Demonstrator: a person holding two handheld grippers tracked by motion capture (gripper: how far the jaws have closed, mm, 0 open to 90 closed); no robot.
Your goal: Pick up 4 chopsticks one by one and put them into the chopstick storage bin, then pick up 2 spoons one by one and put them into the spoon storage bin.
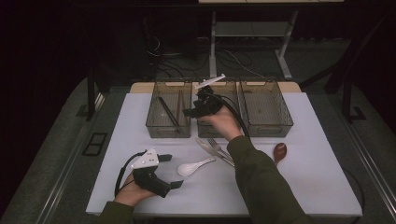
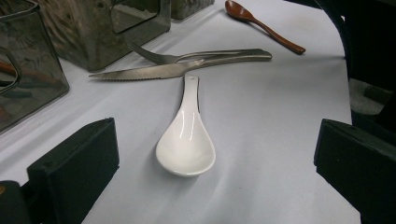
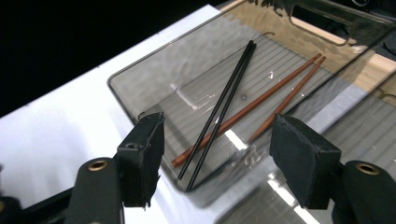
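My right gripper (image 1: 193, 106) hovers over the left bin (image 1: 154, 125) at the back of the table. Its jaws stand open with nothing between them (image 3: 217, 158). In that bin lie a pair of black chopsticks (image 3: 224, 105) crossing a pair of brown chopsticks (image 3: 275, 100). My left gripper (image 1: 172, 171) rests low near the front edge, open and pointing at a white ceramic spoon (image 2: 187, 135), which lies on the table just beyond its jaws. The white spoon (image 1: 191, 167) is untouched.
A steel knife (image 2: 154, 71) and fork (image 2: 205, 56) lie side by side past the white spoon. A brown wooden spoon (image 1: 279, 151) sits to the right. The middle bin (image 1: 233, 88) and right bin (image 1: 268, 109) stand beside the left one on the white table (image 1: 317, 182).
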